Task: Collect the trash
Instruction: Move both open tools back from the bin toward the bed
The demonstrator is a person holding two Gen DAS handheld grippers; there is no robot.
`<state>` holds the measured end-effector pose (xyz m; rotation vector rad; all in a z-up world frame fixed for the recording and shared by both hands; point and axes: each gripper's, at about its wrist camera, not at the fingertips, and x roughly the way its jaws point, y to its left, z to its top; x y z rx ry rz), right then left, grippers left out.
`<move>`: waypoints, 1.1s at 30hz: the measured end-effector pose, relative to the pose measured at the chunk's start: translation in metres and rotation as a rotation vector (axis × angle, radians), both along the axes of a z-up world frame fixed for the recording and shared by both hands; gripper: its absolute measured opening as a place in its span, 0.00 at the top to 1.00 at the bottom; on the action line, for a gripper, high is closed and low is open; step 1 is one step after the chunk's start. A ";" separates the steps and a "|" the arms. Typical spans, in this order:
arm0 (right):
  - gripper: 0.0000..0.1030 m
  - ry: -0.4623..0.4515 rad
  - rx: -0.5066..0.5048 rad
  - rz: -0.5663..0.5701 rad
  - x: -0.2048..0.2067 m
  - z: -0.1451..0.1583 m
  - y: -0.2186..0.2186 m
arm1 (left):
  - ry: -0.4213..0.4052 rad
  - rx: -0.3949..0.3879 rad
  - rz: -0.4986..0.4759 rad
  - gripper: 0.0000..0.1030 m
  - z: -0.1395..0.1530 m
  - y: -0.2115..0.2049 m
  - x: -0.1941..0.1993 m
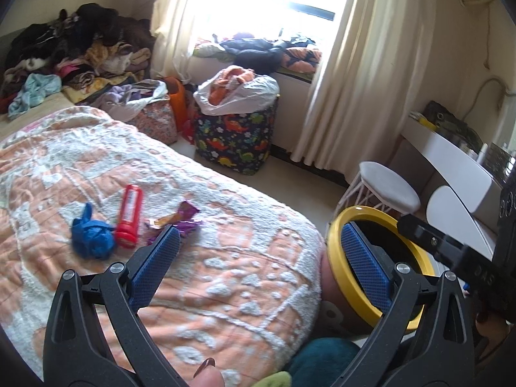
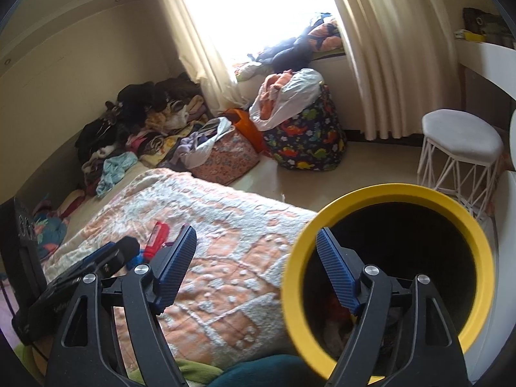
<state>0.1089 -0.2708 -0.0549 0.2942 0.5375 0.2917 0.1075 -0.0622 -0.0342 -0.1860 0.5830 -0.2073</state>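
On the peach-and-white bedspread (image 1: 225, 277) lie a crumpled blue wad (image 1: 92, 233), a red tube (image 1: 129, 216) and a purple-and-orange wrapper (image 1: 179, 219). My left gripper (image 1: 261, 258) is open and empty, just short of the wrapper. A yellow-rimmed black bin (image 1: 338, 245) stands at the bed's right edge. In the right wrist view the bin (image 2: 396, 196) is close, with some trash dimly visible inside. My right gripper (image 2: 254, 261) is open, its right finger inside the bin's rim. The red tube (image 2: 158, 235) shows partly behind the left gripper's body.
A white stool (image 1: 388, 190) and a white desk (image 1: 451, 161) stand to the right. A dinosaur-print bag (image 1: 235, 135), a floral bag (image 1: 154, 119) and a clothes pile (image 1: 74, 54) lie beyond the bed. Curtains (image 1: 348, 64) hang by the window.
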 end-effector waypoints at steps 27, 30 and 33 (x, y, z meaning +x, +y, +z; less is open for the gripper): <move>0.25 0.103 -0.079 0.223 0.059 -0.018 0.137 | 0.098 -0.106 0.333 0.11 -0.046 0.149 0.020; 0.25 0.131 -0.085 0.241 0.072 -0.025 0.153 | 0.121 -0.124 0.345 0.12 -0.055 0.157 0.023; 0.25 0.163 -0.085 0.250 0.087 -0.033 0.166 | 0.140 -0.135 0.346 0.15 -0.062 0.163 0.026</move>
